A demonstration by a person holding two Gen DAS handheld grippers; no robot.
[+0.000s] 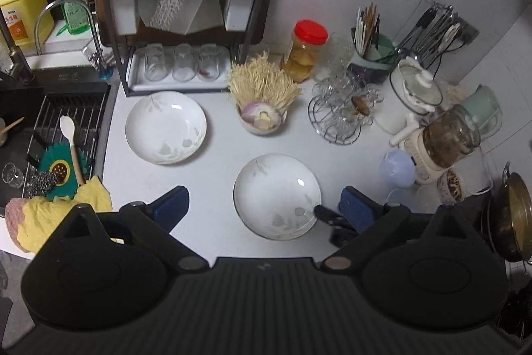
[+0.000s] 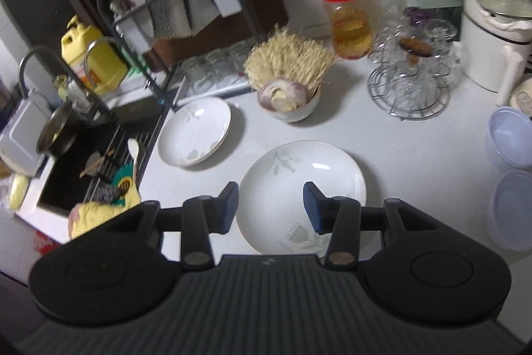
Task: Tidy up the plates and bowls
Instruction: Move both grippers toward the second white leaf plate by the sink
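Two white leaf-patterned plates on the grey tabletop point(image 1: 219, 168), near plate point(image 1: 277, 196) below the wide-open, empty left tool point(image 1: 264, 212), far plate point(image 1: 165, 127) beside the sink rack point(image 1: 66, 122), right tool point(image 2: 271, 205) half-open above the near plate, gripping nothing

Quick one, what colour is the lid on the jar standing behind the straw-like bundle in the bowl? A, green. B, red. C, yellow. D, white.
B: the jar of pale yellowish contents behind the bundle wears a bright red lid.
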